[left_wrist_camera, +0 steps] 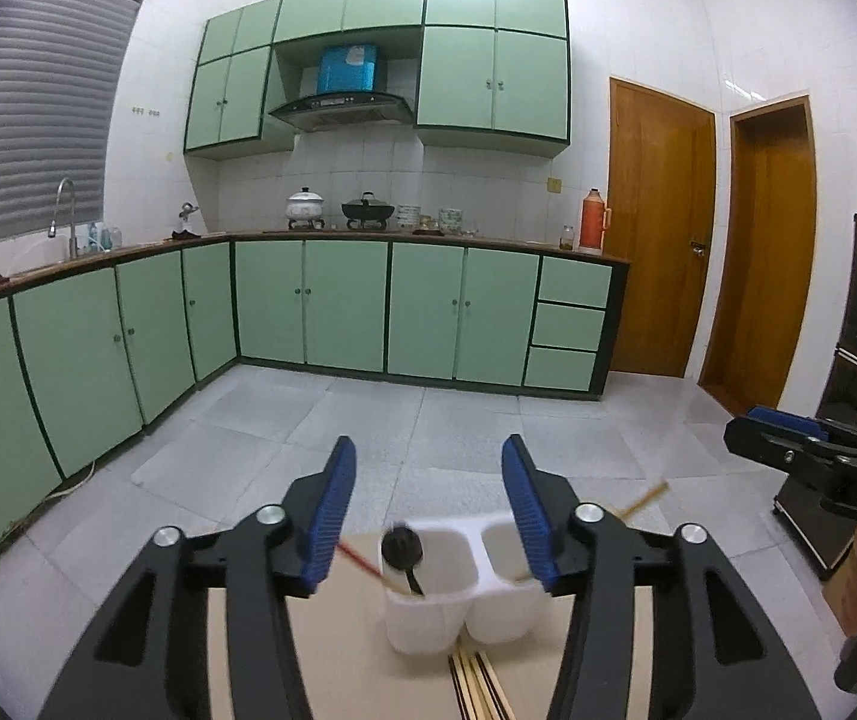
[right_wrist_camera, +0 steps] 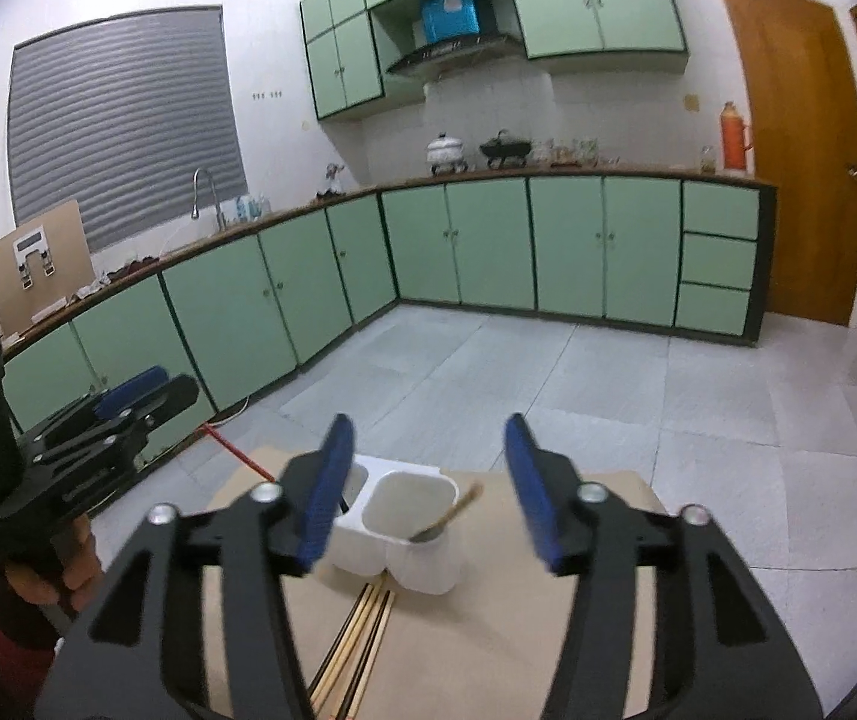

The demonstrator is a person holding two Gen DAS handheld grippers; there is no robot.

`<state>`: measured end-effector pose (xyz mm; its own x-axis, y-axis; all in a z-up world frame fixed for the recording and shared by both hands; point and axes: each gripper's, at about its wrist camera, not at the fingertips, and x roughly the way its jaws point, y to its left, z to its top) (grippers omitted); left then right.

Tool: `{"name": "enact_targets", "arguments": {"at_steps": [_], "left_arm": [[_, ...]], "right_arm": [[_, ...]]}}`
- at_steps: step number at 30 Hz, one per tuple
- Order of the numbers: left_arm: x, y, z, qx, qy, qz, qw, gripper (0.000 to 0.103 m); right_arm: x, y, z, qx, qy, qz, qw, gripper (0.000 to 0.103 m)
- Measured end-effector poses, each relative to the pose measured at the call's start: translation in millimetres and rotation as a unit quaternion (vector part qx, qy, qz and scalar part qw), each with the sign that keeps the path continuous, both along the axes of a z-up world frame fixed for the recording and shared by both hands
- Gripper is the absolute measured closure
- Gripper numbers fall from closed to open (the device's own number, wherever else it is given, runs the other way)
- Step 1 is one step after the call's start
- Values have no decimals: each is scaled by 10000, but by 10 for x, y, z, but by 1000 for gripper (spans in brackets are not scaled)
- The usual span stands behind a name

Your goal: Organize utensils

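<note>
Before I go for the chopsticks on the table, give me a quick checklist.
1. Left gripper open, nothing between its jaws: ok.
2. Right gripper open, nothing between its jaws: ok.
3. White holder upright on the table: ok.
4. Black ladle in the holder's left cup, wooden-handled utensil in the right cup: ok.
5. Chopsticks lying loose in front of the holder, uncovered: ok.
6. Chopstick count: cannot tell.

- My left camera looks forward and slightly down between its tongs [left_wrist_camera: 428, 510], close above the holder [left_wrist_camera: 458, 588].
- My right camera does likewise; both share holder, tabletop [right_wrist_camera: 518, 630] and kitchen.
</note>
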<state>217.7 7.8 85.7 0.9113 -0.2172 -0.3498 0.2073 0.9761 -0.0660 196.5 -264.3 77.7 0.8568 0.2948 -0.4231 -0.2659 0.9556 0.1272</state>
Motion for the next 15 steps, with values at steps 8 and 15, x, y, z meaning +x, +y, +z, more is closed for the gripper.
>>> {"name": "enact_targets", "arguments": {"at_steps": [8, 15], "left_arm": [[-614, 32, -506, 161, 276, 153, 9994, 33], [-944, 105, -1135, 222, 1121, 148, 9933, 23]], "right_arm": [[-699, 65, -649, -198, 60, -262, 9994, 33], [-1079, 224, -1364, -290, 970, -33, 9949, 31]]}}
